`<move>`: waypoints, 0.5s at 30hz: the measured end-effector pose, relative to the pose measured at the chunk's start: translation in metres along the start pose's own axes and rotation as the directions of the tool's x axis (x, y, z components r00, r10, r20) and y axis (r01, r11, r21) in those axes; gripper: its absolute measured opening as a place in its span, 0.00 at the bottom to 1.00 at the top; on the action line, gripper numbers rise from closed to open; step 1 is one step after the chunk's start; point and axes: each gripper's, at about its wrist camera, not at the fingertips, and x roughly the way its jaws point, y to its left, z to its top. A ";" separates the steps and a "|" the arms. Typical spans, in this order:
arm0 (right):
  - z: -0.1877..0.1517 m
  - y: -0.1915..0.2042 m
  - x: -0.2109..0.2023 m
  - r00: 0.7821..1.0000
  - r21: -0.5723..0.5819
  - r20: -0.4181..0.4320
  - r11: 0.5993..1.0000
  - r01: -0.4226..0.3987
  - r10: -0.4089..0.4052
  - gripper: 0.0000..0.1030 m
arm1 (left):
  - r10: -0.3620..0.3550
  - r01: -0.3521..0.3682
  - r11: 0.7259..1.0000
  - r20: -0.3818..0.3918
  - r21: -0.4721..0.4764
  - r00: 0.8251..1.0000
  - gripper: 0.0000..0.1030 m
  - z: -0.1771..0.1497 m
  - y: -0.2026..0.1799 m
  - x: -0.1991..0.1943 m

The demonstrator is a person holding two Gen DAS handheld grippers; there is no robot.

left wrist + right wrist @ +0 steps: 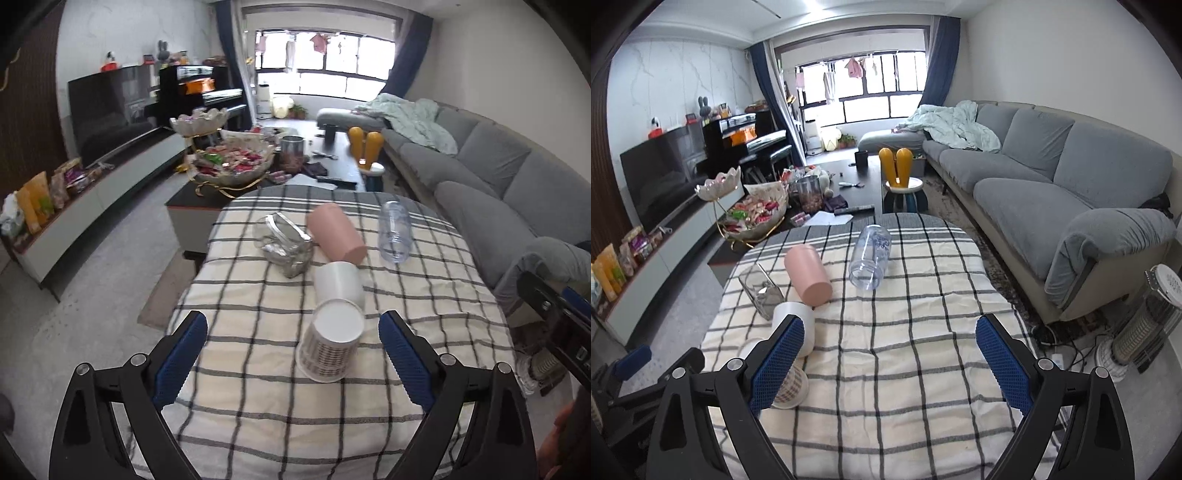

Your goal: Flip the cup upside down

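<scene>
Hovering with left gripper [291, 343] fingers spread around upturned patterned cup [330, 341], right gripper [888, 356] spread empty; next, likely white cup [339, 282] behind.

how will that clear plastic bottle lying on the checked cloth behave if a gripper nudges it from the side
The clear bottle lies on its side, so it will probably roll. It looks empty and thin-walled, so likely light and apt to skid or dent under a firm squeeze. The soft checked cloth may slow the roll somewhat.

Patterned paper cup [788, 384] half hidden behind right gripper's left finger [777, 363] | white cup [798, 317], just beyond it, partly covered too
</scene>
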 end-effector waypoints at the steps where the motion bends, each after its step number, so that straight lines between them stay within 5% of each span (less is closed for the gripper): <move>1: 0.000 0.000 -0.002 1.000 0.000 0.005 1.000 0.000 0.000 0.92 | 0.005 -0.005 1.000 0.001 -0.003 1.000 0.93 0.000 0.001 -0.001; 15: -0.001 -0.005 -0.019 0.998 0.008 0.051 1.000 0.026 -0.027 0.92 | 0.020 -0.021 1.000 0.038 0.011 0.999 0.93 0.001 -0.002 -0.012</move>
